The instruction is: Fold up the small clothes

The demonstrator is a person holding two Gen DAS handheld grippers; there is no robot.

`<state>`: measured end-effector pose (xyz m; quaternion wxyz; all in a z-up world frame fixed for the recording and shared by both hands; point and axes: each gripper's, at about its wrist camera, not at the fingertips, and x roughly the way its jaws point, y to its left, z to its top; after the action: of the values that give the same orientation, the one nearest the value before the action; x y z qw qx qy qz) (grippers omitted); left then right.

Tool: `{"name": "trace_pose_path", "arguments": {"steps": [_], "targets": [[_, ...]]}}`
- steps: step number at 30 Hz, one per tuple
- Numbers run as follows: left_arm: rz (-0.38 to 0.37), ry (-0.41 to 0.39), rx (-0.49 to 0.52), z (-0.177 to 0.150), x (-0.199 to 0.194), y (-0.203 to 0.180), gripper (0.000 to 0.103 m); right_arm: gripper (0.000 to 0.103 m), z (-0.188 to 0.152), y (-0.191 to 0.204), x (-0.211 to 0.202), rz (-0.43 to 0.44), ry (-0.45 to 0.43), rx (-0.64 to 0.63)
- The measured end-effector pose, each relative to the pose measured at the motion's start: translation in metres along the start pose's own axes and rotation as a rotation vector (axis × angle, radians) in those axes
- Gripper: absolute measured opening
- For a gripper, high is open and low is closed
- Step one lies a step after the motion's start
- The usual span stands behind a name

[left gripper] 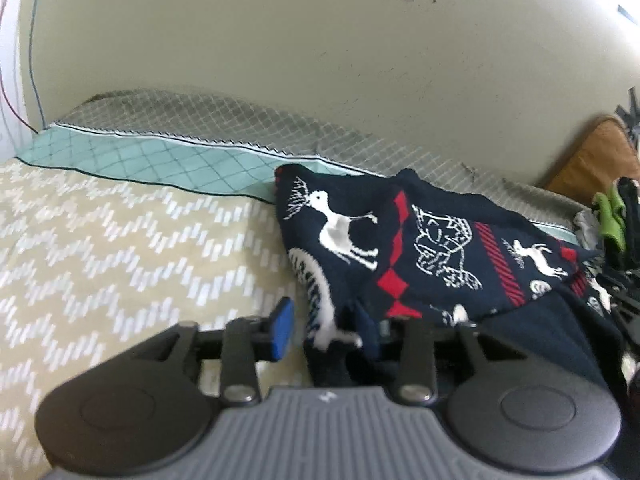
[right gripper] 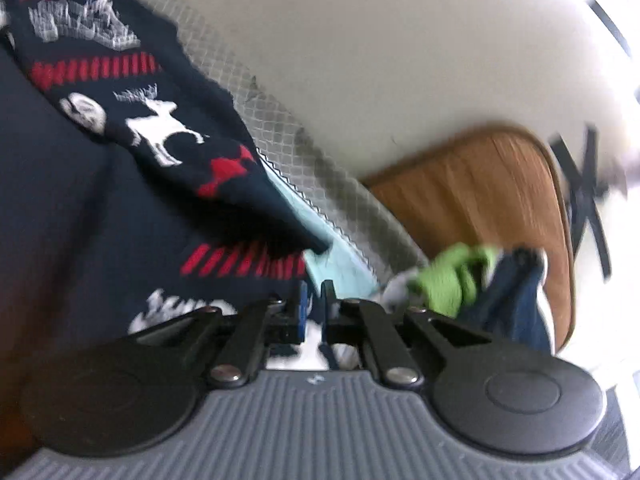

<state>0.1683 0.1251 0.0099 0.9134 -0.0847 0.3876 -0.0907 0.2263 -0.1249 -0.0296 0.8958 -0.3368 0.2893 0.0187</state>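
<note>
Bed [left gripper: 100,240] with chevron cover carries the navy reindeer sweater [left gripper: 420,240]. Left view: left tool [left gripper: 324,328] spread wide around the sweater's edge. Right view alone shows right tool [right gripper: 314,308] clenched on sweater fabric, beside a green garment [right gripper: 452,276].

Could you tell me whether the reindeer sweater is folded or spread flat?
Partly folded: the sweater has one patterned layer doubled over its plain navy part.
</note>
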Motion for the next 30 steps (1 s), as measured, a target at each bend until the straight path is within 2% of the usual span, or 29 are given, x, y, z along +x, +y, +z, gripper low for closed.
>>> {"name": "trace_pose_path", "arguments": {"steps": [2, 4, 7, 9, 13, 18, 20, 21, 22, 23, 26, 28, 30], "targets": [[-0.021, 0.003, -0.002, -0.009, -0.017, 0.006, 0.043, 0.03, -0.006, -0.018, -0.028, 0.103, -0.038, 0.191], [-0.066, 0.033, -0.01, -0.024, -0.032, 0.015, 0.043, 0.041, -0.018, -0.032, -0.053, 0.251, -0.078, 0.38], [-0.121, 0.087, -0.019, -0.052, -0.054, 0.024, 0.043, 0.042, -0.038, -0.035, -0.077, 0.425, -0.097, 0.547], [-0.157, 0.117, -0.031, -0.071, -0.069, 0.026, 0.043, 0.042, -0.047, -0.026, -0.09, 0.472, -0.098, 0.588], [-0.216, 0.134, -0.054, -0.102, -0.099, 0.023, 0.043, 0.042, -0.056, -0.009, -0.1, 0.517, -0.109, 0.601], [-0.189, 0.144, 0.006, -0.118, -0.102, -0.004, 0.044, 0.042, -0.062, 0.014, -0.125, 0.562, -0.136, 0.624], [-0.214, 0.162, 0.007, -0.121, -0.098, -0.011, 0.044, 0.042, -0.065, 0.017, -0.129, 0.577, -0.147, 0.654], [-0.217, 0.153, 0.019, -0.125, -0.1, -0.012, 0.041, 0.042, -0.067, 0.018, -0.131, 0.581, -0.154, 0.67], [-0.211, 0.143, 0.037, -0.13, -0.101, -0.017, 0.018, 0.042, -0.068, 0.018, -0.134, 0.583, -0.161, 0.688], [-0.204, 0.149, 0.047, -0.132, -0.1, -0.02, 0.006, 0.042, -0.07, 0.019, -0.137, 0.583, -0.168, 0.709], [-0.169, 0.131, 0.019, -0.137, -0.109, -0.014, 0.007, 0.042, -0.074, 0.023, -0.144, 0.581, -0.179, 0.751], [-0.114, 0.097, 0.016, -0.137, -0.128, -0.001, 0.007, 0.042, -0.075, 0.025, -0.151, 0.573, -0.182, 0.738], [-0.1, 0.069, -0.003, -0.136, -0.149, 0.017, 0.007, 0.042, -0.078, 0.026, -0.158, 0.572, -0.183, 0.721]]}}
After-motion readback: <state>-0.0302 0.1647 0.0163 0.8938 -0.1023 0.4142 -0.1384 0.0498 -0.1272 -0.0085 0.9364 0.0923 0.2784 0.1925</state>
